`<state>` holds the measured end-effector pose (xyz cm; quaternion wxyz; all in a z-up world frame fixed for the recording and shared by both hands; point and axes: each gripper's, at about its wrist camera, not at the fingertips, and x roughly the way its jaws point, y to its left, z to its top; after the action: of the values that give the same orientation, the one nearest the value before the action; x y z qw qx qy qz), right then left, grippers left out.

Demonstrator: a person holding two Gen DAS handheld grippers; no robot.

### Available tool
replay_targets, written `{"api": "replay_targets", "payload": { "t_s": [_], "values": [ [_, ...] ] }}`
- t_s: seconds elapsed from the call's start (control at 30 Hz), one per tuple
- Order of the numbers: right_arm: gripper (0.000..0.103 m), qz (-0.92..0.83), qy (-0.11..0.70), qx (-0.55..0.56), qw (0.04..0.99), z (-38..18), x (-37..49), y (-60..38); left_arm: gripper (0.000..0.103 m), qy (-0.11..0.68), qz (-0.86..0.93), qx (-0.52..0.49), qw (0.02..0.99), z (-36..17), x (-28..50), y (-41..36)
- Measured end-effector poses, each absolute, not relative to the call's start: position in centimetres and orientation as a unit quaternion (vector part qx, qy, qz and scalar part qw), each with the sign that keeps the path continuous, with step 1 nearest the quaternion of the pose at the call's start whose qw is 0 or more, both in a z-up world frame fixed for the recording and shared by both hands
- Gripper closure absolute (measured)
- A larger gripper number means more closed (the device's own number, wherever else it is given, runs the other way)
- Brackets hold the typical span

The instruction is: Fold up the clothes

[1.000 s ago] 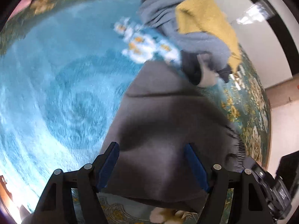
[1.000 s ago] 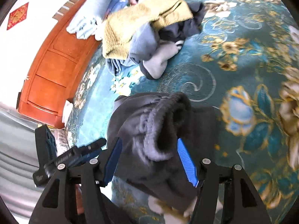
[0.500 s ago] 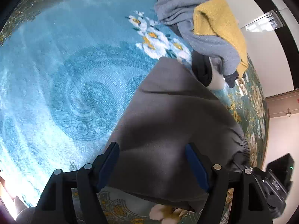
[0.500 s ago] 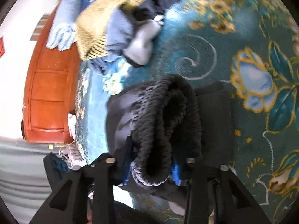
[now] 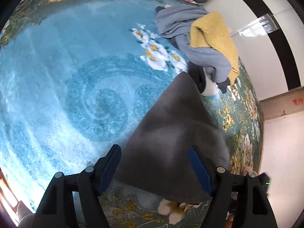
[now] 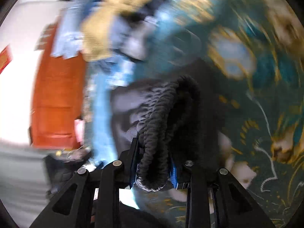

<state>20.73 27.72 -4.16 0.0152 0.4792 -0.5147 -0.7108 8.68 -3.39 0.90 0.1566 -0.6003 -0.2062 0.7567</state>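
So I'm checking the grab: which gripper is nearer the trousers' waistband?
Right. The right gripper is clamped on the waistband; the left gripper hovers open over the plain cloth.

The garment [image 5: 171, 136] lies on the carpet [image 5: 66, 76], with the clothes pile [image 5: 201, 43] just behind it

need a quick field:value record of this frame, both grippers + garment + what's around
surface: blue floral carpet
garment: dark grey pants, spread on the carpet in the left wrist view
left gripper: open, fingers either side of the garment's near end, not clamped
right gripper: shut on the ribbed waistband, bunched between the fingers
right view quality: heavy motion blur
other clothes: pile beyond the garment, grey sweater with yellow knit on top
background: orange wooden cabinet, blurred
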Motion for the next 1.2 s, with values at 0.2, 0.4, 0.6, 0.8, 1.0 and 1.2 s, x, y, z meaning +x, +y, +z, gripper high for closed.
{"api": "replay_targets", "payload": {
  "t_s": [0.2, 0.4, 0.6, 0.8, 1.0, 1.2],
  "values": [
    [0.063, -0.705, -0.527, 0.475, 0.027, -4.7, 20.7, 29.2, 0.026, -0.185, 0.753, -0.606, 0.179, 0.4, 8.0, -1.3],
    [0.056, -0.801, -0.384, 0.459, -0.015, 2.0, 20.8, 29.8, 0.026, -0.173, 0.772, -0.563, 0.238, 2.3, 8.8, 0.9],
    [0.056, -0.828, -0.301, 0.468, 0.068, 3.4, 18.7, 25.1, 0.026, -0.114, 0.767, -0.58, 0.251, 1.3, 8.9, 4.1],
    [0.055, -0.806, -0.328, 0.49, 0.04, -3.0, 19.6, 26.8, 0.026, -0.089, 0.714, -0.67, 0.182, -3.7, 7.3, 4.7],
    [0.055, -0.803, -0.344, 0.483, 0.049, -1.7, 20.1, 27.7, 0.026, -0.146, 0.719, -0.644, 0.218, -2.3, 7.0, 3.4],
    [0.039, -0.799, -0.406, 0.443, 0.02, -1.9, 21.0, 31.2, 0.02, -0.254, 0.745, -0.602, 0.135, -2.2, 4.5, -2.7]
  ]
}}
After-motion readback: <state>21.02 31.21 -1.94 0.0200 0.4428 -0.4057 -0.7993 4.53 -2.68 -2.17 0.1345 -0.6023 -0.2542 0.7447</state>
